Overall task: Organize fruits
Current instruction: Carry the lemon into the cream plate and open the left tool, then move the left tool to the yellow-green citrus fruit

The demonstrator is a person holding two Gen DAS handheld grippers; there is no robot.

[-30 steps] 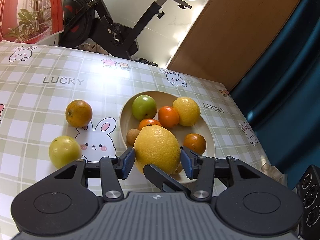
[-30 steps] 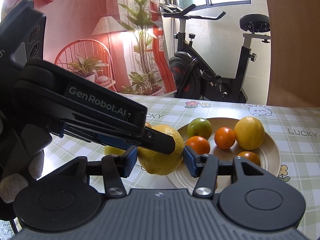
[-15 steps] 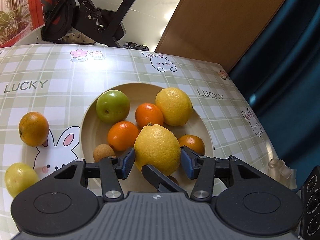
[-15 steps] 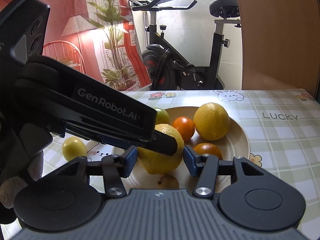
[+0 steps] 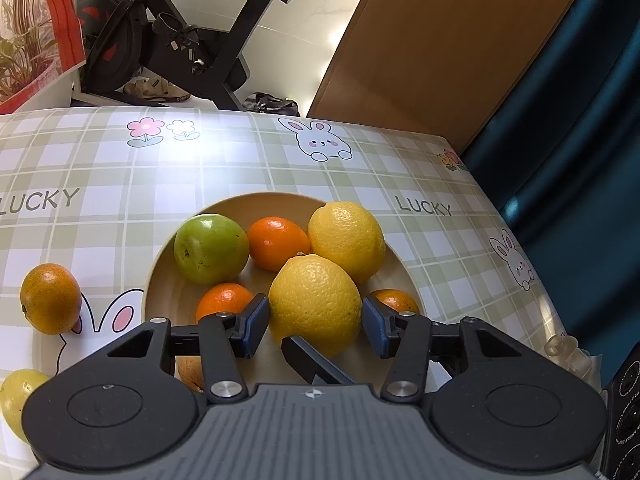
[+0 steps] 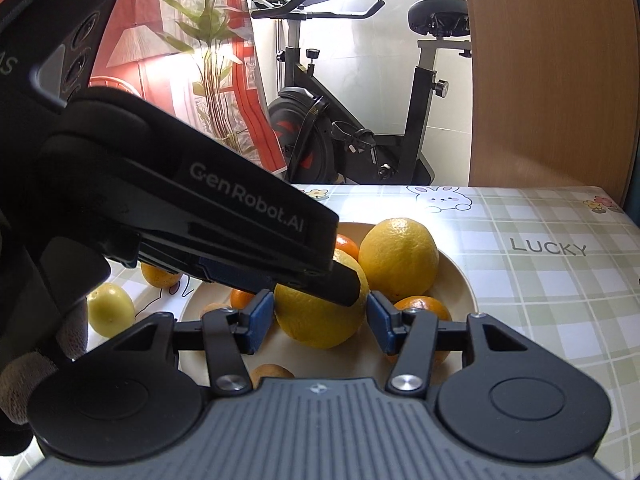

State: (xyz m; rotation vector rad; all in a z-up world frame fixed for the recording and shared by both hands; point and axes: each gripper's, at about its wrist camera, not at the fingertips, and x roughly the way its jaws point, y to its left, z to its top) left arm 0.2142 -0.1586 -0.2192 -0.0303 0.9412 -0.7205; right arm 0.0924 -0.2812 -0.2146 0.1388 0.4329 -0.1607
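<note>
A large yellow lemon point(image 5: 315, 305) is held between the blue pads of both grippers, just above the beige bowl point(image 5: 160, 280). My left gripper point(image 5: 315, 325) is shut on it, and so is my right gripper point(image 6: 320, 318), with the lemon point(image 6: 316, 320) between its pads. The left gripper's body point(image 6: 180, 208) crosses the right wrist view. The bowl holds a second lemon point(image 5: 347, 242), a green apple point(image 5: 211, 249), several small oranges point(image 5: 278, 243) and a small brown fruit point(image 6: 271, 374).
On the checked bunny tablecloth point(image 5: 100, 184) left of the bowl lie an orange point(image 5: 50, 298) and a yellow-green fruit point(image 5: 18, 398). An exercise bike point(image 6: 360, 120), a wooden panel point(image 5: 460, 40) and a blue curtain point(image 5: 580, 140) stand beyond the table's far and right edges.
Both grippers have carried the lemon rightward and forward from the bowl's left rim to over the bowl's middle. Their grip on it is unchanged.
</note>
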